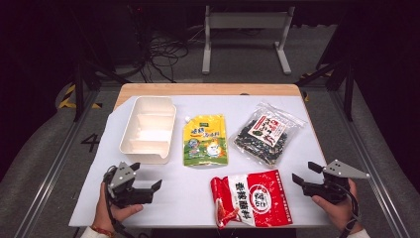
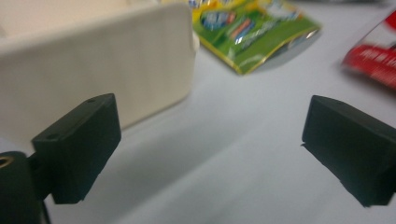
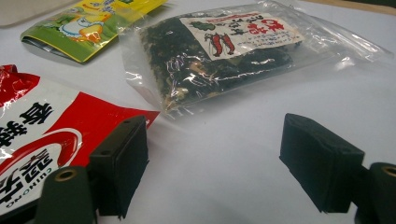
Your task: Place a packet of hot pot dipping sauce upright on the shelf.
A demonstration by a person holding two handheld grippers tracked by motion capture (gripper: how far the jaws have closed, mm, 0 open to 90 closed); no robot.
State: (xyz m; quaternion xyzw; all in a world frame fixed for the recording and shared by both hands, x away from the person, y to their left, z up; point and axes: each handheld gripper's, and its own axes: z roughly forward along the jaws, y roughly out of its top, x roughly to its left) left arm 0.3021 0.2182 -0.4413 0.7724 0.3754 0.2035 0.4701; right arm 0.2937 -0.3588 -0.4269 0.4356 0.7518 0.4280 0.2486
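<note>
A: Where's the red packet (image 1: 252, 198)?
B: At the desk's (image 1: 168, 193) near edge, just left of the right gripper (image 1: 303, 174), apart from its released jaws.
A: And the left gripper (image 1: 146, 176)?
B: Released too, empty, hand low, just short of the white tray (image 1: 148, 129).

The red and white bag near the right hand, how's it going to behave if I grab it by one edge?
The red and white bag will probably flop, since its left end is already crumpled. Its glossy film catches the light in the right gripper view, so it may slip. It lies flat on the white table cover, so pinching an edge could be fiddly.
</note>
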